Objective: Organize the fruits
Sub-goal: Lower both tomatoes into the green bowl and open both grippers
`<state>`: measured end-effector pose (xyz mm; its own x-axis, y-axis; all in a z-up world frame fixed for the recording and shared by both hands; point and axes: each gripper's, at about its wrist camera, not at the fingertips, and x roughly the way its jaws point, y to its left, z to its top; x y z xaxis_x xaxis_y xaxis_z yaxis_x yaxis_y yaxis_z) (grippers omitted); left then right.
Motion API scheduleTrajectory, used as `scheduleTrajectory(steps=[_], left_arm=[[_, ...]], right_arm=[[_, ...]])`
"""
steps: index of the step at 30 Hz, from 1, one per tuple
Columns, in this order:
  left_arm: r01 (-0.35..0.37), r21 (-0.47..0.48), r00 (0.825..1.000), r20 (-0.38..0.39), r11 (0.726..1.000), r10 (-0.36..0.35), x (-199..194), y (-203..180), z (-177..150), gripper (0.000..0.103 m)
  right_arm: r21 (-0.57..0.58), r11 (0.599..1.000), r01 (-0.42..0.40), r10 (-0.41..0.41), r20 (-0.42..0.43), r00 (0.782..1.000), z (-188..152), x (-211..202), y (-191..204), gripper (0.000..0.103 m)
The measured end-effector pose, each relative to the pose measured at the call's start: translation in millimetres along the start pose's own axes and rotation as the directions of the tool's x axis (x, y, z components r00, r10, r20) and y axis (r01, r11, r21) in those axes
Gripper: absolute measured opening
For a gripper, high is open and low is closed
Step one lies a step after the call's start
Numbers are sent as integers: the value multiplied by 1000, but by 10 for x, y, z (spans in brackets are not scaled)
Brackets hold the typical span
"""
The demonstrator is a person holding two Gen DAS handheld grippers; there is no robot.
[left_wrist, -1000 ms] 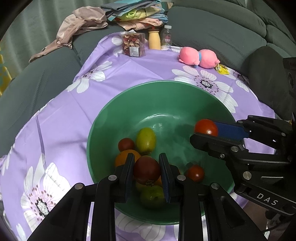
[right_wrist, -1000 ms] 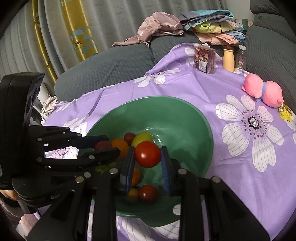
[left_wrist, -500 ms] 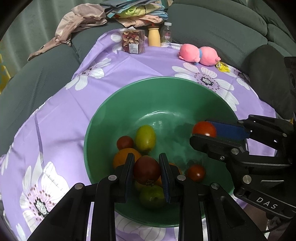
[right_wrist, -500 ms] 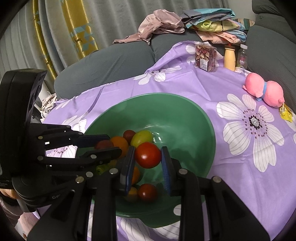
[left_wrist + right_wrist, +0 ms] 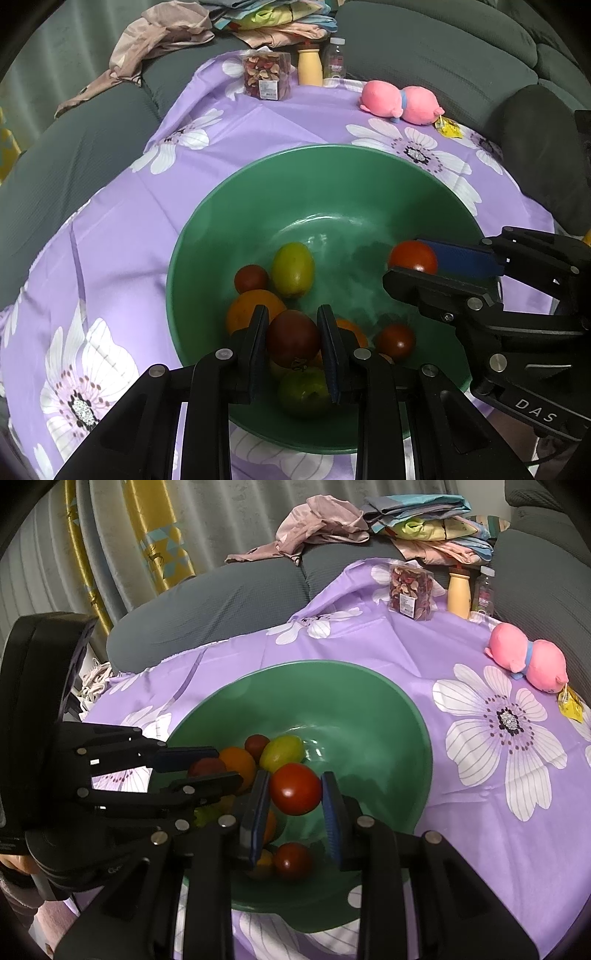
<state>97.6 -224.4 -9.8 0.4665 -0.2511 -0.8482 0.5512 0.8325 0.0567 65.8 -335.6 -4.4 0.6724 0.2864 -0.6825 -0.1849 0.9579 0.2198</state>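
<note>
Both my tongs hang over the green bowl (image 5: 258, 192). Left gripper (image 5: 293, 339) is clamped on a dark red tomato (image 5: 293, 338), above the pile at the bowl's near side. Right gripper (image 5: 295, 794) holds a bright red tomato (image 5: 294, 788) over the bowl's middle; its pads look barely eased, tomato between them and touching. Loose in the bowl: a yellow-green fruit (image 5: 292, 269), an orange one (image 5: 253, 308), a green one (image 5: 304, 393), small red ones. Bowl sits on the purple flowered cloth (image 5: 122, 240).
</note>
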Motion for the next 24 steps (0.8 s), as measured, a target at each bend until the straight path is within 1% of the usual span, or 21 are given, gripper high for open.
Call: scheduleTrajectory(steps=[10, 16, 17, 18, 19, 21, 22, 24], left_arm=[[-8, 5, 1000, -3, 1000, 8, 14, 7, -4, 27], [-14, -14, 1000, 6, 1000, 14, -29, 29, -4, 27], [-11, -18, 1000, 10, 1000, 11, -47, 37, -6, 27], [-10, -24, 1000, 17, 1000, 11, -76, 52, -10, 27], [-12, -28, 1000, 19, 1000, 13, -90, 58, -2, 29], [-17, -37, 1000, 25, 999, 18, -125, 81, -6, 51], [-31, -41, 999, 32, 999, 32, -154, 92, -9, 55], [-28, -50, 999, 41, 998, 30, -204, 124, -10, 62]], right_arm=[[1, 1000, -1, 1, -3, 1000, -6, 18, 12, 30], [6, 1000, 4, -4, -6, 1000, -5, 27, 9, 29], [6, 1000, 7, -7, -5, 1000, -2, 21, 11, 30], [7, 1000, 13, -13, -4, 1000, 3, 11, 17, 33], [8, 1000, 17, -17, 0, 1000, 6, -2, 18, 36], [9, 1000, 28, -28, 8, 1000, 15, -33, 24, 45], [9, 999, 33, -33, 11, 999, 18, -49, 26, 47], [10, 999, 40, -41, 20, 999, 30, -91, 31, 49]])
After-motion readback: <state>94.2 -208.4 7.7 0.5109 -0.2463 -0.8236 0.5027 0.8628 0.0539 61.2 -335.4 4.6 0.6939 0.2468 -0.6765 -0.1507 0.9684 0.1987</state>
